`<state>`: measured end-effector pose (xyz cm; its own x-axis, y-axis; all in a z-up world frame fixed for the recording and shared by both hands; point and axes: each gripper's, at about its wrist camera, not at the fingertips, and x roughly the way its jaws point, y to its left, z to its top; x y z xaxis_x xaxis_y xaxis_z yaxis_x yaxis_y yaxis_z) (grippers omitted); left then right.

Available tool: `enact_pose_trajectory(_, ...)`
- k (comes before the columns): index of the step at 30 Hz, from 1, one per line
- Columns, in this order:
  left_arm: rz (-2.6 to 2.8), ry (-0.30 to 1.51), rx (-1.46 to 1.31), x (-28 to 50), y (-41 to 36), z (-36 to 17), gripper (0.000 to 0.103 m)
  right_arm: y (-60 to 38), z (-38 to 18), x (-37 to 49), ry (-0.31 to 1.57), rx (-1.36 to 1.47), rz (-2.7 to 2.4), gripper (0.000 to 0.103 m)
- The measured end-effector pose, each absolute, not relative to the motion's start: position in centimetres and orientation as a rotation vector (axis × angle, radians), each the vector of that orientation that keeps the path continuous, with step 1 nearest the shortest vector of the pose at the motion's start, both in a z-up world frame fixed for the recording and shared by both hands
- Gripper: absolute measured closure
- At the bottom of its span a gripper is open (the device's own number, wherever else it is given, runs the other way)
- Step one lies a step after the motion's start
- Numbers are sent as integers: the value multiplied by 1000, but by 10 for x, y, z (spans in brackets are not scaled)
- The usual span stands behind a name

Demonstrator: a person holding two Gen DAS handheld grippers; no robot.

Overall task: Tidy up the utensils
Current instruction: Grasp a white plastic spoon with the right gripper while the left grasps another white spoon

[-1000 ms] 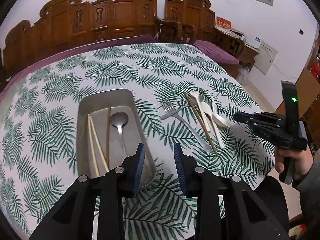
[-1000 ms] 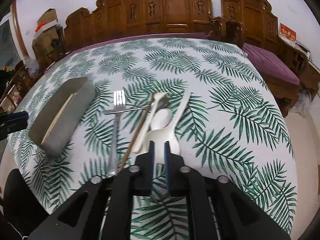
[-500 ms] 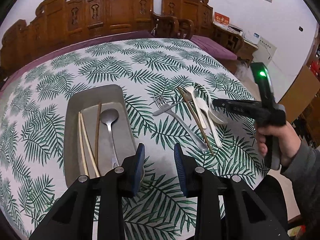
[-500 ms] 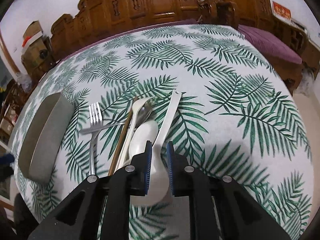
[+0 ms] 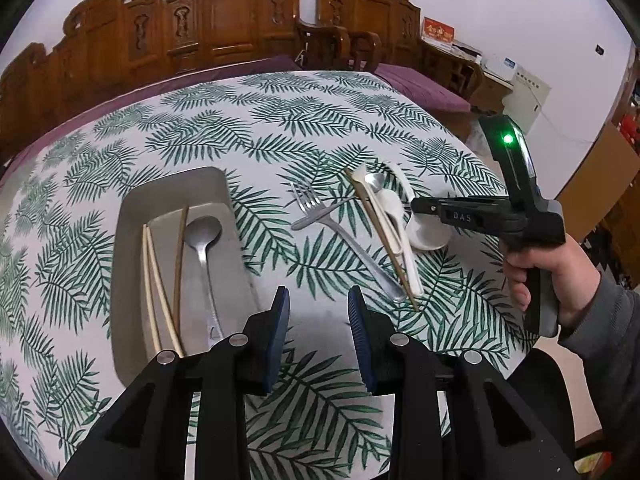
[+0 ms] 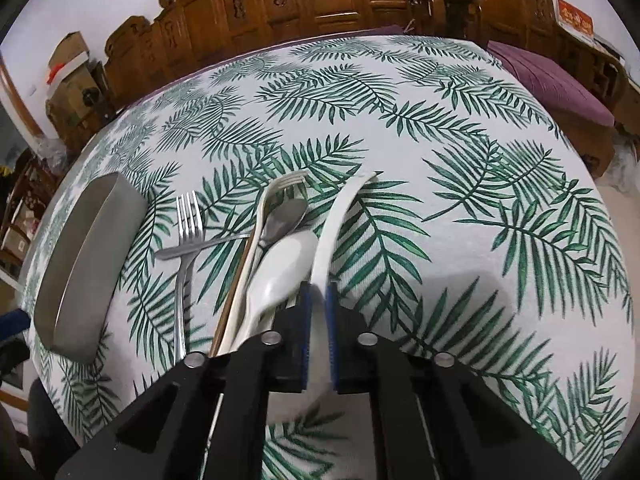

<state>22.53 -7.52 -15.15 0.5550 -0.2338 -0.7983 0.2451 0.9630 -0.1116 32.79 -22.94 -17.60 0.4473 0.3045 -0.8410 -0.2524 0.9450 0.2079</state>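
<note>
Right gripper [image 6: 316,292] down over the loose pile of utensils on the bench [image 6: 460,208], jaws drawn in tight on the white ceramic spoon [image 6: 340,216], blue pads pressing the shaft where it meets the bowl; handle running up and away between the pads, bowl hidden beneath the gripper in the right wrist view, seen in the left wrist view as a white round shape just under the gripper's nose. Just left of it a second white spoon [image 6: 280,268], bowl up, lying over a metal spoon [image 6: 286,216] and touching a brown chopstick [image 6: 234,292] — beyond those a metal fork [image 6: 186,236], tines pointing away, crossed by another metal handle. Well left of the pile a grey metal tray [image 5: 176,196] standing on the palm-leaf cloth, holding a pair of pale chopsticks [image 5: 156,280], one dark chopstick [image 5: 181,256] and a metal spoon in the tray [image 5: 202,240], all lying lengthwise. Left gripper [image 5: 318,332] hanging above the bench just beside the tray's near right corner, jaws partly apart, nothing between them. Right hand [image 5: 556,276] wrapped round the black gripper handle, grey sleeve at the wrist. Carved wooden chairs [image 5: 224,20] lined up behind the bench
</note>
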Motion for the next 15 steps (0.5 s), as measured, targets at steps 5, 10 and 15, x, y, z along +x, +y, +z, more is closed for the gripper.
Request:
enact_pose_trajectory(5,-301,944,25,233,-91,-155,75,-242,-167,309,1032,19,373,101)
enact_pose_trajectory(10,-318,953,41,243,-111,-161,75,-259,-162,291,1008,8,378,101)
enact_pose_trajectory(15,-329,970,61,259,-134,-172,75,-272,-165,284,1005,-11,367,101)
